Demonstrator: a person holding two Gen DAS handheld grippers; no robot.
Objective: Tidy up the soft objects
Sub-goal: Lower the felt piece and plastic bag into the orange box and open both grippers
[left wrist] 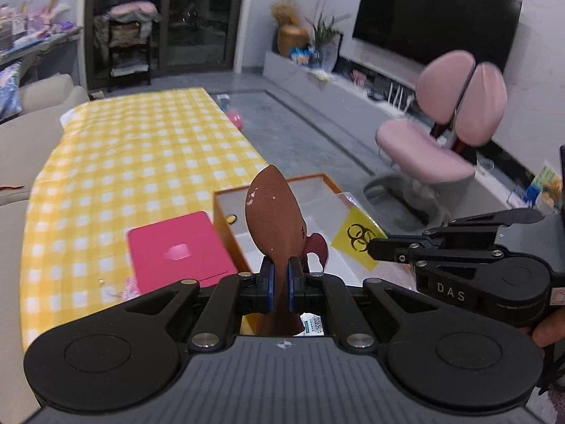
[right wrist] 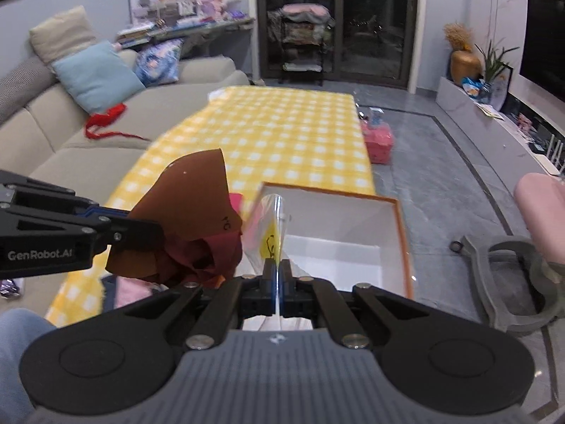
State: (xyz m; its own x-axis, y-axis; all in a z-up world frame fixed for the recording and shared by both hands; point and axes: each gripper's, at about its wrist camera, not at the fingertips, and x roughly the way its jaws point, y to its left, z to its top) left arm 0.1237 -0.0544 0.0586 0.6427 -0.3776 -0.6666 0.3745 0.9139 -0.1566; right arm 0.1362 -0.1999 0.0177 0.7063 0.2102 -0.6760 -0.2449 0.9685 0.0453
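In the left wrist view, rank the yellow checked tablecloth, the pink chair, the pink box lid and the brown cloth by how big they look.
1. yellow checked tablecloth
2. pink chair
3 and 4. pink box lid and brown cloth look alike; the cloth sits right at the camera in the left gripper, so I won't rank them.

We see the counter (right wrist: 282, 130), covered with a yellow and white checked cloth (left wrist: 134, 148), running away from us toward twelve o'clock. On its near end, at about five o'clock, sits an open box (right wrist: 353, 219) with orange walls and a white inside. Just beside the box, at its nine o'clock side, a flat pink case (left wrist: 176, 247) lies on the cloth. The far half of the cloth is bare.
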